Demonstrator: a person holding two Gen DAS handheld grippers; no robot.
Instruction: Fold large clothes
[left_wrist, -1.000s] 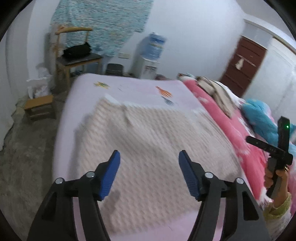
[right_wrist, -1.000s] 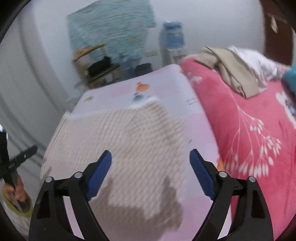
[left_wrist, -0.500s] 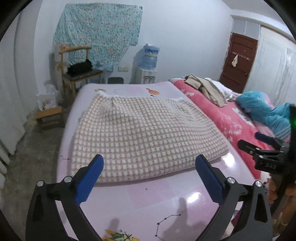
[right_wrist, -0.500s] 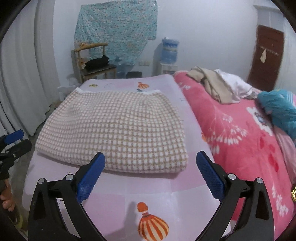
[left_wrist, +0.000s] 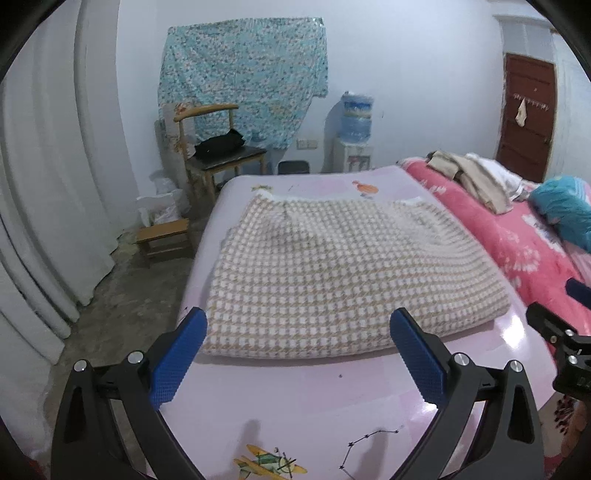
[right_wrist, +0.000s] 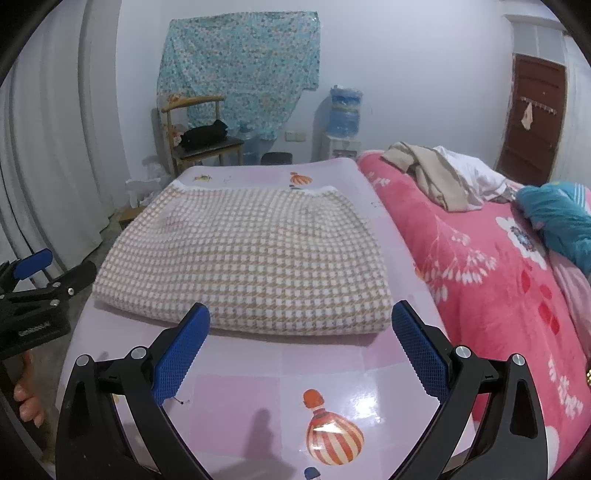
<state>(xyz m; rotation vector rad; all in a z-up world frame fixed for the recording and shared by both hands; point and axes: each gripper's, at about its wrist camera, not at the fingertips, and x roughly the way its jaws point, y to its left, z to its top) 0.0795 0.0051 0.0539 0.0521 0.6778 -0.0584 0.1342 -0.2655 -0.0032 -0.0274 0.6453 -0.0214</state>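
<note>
A beige and white checked garment lies folded into a flat rectangle on the pink table surface; it also shows in the right wrist view. My left gripper is open and empty, held back above the table before the garment's near edge. My right gripper is open and empty, also back from the near edge. Each gripper shows at the edge of the other's view: the right one and the left one.
A pink flowered blanket lies to the right, with loose beige clothes and a blue garment on it. A wooden chair, small stool, water dispenser and white curtains stand behind and left.
Both grippers have pulled back and away from the garment, and their jaws have opened wider. The garment now lies whole in view, folded and still.
</note>
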